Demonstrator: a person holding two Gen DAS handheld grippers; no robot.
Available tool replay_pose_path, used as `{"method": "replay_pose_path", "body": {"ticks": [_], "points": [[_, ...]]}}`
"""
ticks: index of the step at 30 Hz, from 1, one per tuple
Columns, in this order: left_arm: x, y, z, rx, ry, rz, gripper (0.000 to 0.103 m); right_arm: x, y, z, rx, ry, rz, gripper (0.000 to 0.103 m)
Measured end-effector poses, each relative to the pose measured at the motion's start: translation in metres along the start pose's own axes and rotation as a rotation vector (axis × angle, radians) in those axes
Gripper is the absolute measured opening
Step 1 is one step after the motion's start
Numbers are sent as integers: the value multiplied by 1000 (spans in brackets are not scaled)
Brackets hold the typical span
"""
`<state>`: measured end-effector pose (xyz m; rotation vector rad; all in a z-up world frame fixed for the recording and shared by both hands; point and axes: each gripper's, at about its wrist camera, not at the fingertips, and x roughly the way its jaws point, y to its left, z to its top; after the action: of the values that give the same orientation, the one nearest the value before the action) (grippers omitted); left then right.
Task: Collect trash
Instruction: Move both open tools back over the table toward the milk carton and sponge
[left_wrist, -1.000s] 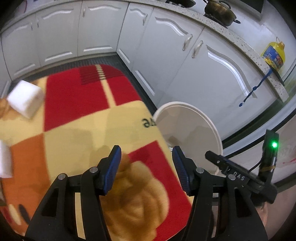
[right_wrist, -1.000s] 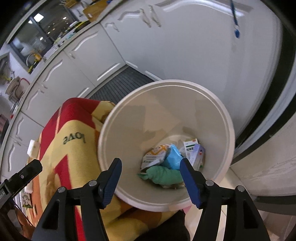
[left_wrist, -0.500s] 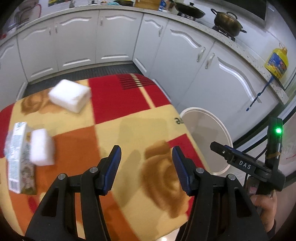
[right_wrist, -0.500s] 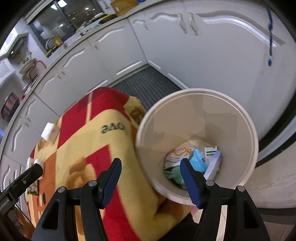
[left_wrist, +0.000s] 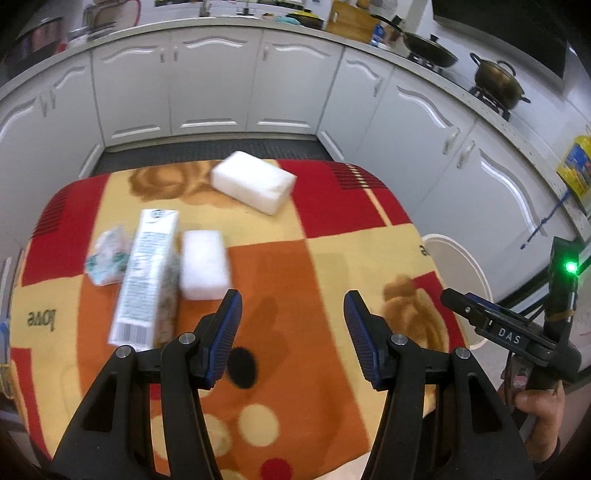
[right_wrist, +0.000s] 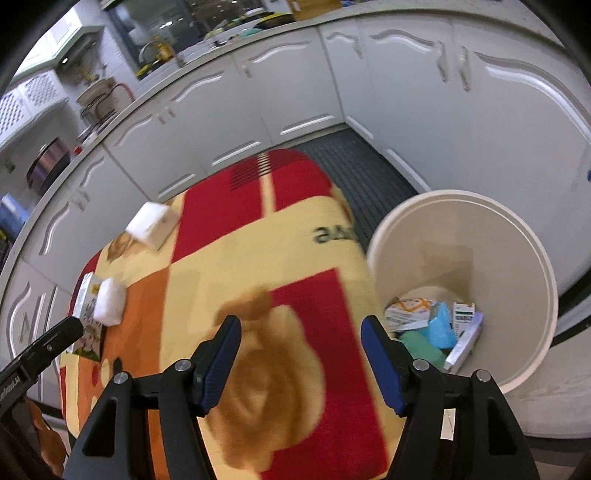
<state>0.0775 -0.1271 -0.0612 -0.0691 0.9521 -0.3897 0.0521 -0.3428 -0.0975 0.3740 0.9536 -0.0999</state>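
Left wrist view: the left tongs (left_wrist: 291, 332) are hovering at lower centre over the table (left_wrist: 332, 280), spread wide and gripping nothing. At left of frame, a crumpled wrapper (left_wrist: 107, 258) is lying just beside a milk carton (left_wrist: 146, 280); motion blur is making the carton's print unreadable. The carton's long axis is running from upper frame to lower frame, barcode end nearest the camera. A small foam block (left_wrist: 203, 264) is sitting just right of it. A larger foam block (left_wrist: 254, 186) is resting at upper centre. The bin (left_wrist: 461, 258) at right is being partly hidden by the table edge.

Right wrist view: the right tongs (right_wrist: 301, 360) are likewise spread wide and gripping nothing. The bin (right_wrist: 517, 236) is standing at right of frame, holding discarded packaging (right_wrist: 436, 328).
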Motion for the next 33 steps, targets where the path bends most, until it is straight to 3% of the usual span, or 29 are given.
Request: {"method": "replay_pose_path", "body": {"ticks": [8,13,19,27,33], "points": [[-19,36,-7,-46,-6,12,56,2,39,-6,-77,11,35,67],[-30,79,-14,-128,23,-21,56,6,61,-9,-123,24,62,67],[-38,114,-23,-178,39,0,56,17,87,-14,-173,55,102,68],[-13,110,-18,-171,79,-22,56,30,109,-19,-212,84,124,68],[27,107,-2,-159,104,44,56,32,117,-17,-231,88,132,68]]}}
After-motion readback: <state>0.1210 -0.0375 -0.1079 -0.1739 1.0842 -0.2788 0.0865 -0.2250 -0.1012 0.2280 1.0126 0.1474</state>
